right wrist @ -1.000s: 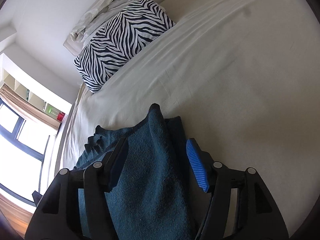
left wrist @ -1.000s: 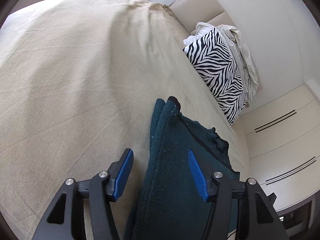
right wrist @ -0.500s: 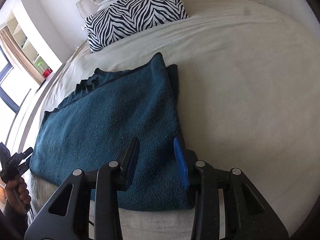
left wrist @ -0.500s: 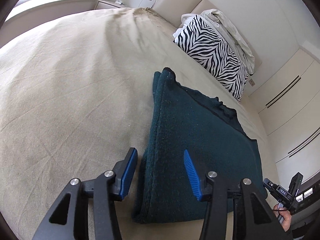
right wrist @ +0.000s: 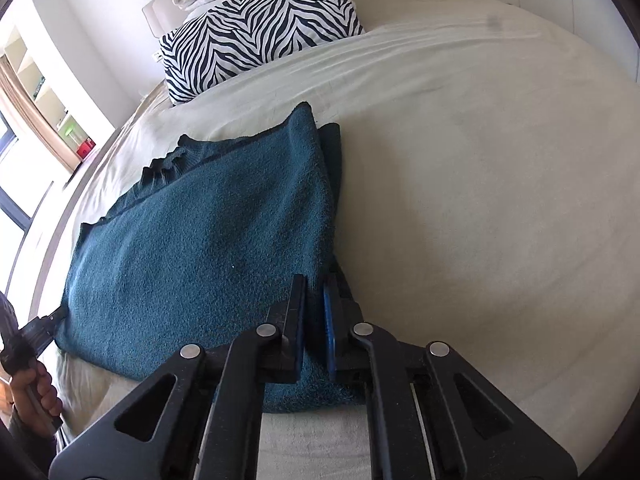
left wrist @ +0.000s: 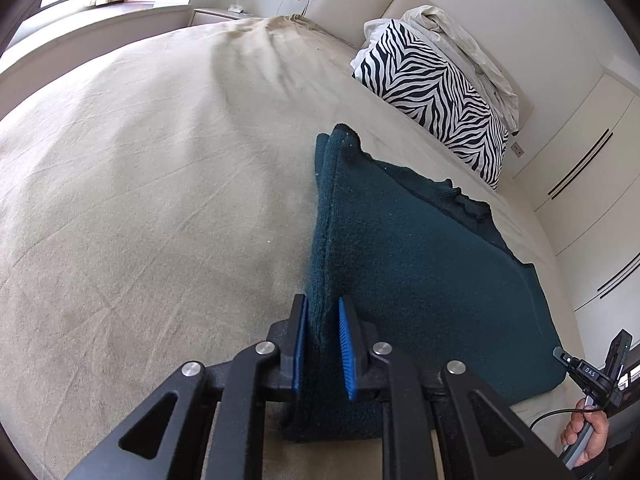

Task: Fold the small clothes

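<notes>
teal garment (left wrist: pixel 420 264) | fuzzy knit | folded flat | bed (left wrist: pixel 140 200)

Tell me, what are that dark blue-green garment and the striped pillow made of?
Garment: looks like thick knitted or fleecy wool-type fabric, matte with a fuzzy nap and ribbed edge. Striped pillow: smooth woven cloth, probably cotton, printed in zebra stripes.

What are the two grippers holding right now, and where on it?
Both hold the dark teal garment lying on the bed. The left gripper has just closed on its near left corner edge; the right gripper has just closed on its near right corner edge.
</notes>
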The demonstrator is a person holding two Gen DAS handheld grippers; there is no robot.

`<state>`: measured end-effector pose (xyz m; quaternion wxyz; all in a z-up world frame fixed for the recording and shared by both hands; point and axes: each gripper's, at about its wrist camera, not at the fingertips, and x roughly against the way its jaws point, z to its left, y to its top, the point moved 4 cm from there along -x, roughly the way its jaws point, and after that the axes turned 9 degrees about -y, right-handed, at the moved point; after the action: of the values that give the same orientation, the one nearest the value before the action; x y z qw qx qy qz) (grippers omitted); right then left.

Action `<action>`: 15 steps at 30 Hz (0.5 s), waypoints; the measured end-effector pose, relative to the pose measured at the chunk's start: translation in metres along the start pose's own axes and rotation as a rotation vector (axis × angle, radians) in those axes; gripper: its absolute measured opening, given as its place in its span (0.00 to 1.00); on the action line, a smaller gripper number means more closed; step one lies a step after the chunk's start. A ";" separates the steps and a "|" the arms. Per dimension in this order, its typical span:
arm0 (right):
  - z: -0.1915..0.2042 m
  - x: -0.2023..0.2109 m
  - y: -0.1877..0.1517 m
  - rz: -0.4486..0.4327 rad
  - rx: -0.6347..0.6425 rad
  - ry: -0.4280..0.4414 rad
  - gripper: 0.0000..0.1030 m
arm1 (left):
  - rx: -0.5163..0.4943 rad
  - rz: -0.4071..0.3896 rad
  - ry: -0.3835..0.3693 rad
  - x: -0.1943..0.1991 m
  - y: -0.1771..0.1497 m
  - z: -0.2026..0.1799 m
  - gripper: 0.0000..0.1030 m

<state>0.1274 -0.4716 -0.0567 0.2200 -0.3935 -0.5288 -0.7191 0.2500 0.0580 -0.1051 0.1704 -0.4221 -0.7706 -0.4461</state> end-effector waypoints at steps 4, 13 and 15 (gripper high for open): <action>0.004 0.018 -0.003 -0.023 -0.007 0.008 0.06 | -0.026 0.009 0.017 -0.001 -0.001 -0.002 0.11; -0.032 -0.001 -0.035 0.049 -0.161 0.085 0.05 | -0.053 0.038 0.016 0.000 -0.004 0.003 0.11; -0.031 -0.002 -0.036 0.042 -0.152 0.086 0.05 | -0.051 0.039 0.013 0.000 -0.006 0.005 0.11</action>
<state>0.0917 -0.4879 -0.0831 0.2270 -0.3886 -0.4542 -0.7688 0.2460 0.0603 -0.1109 0.1732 -0.4381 -0.7495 -0.4652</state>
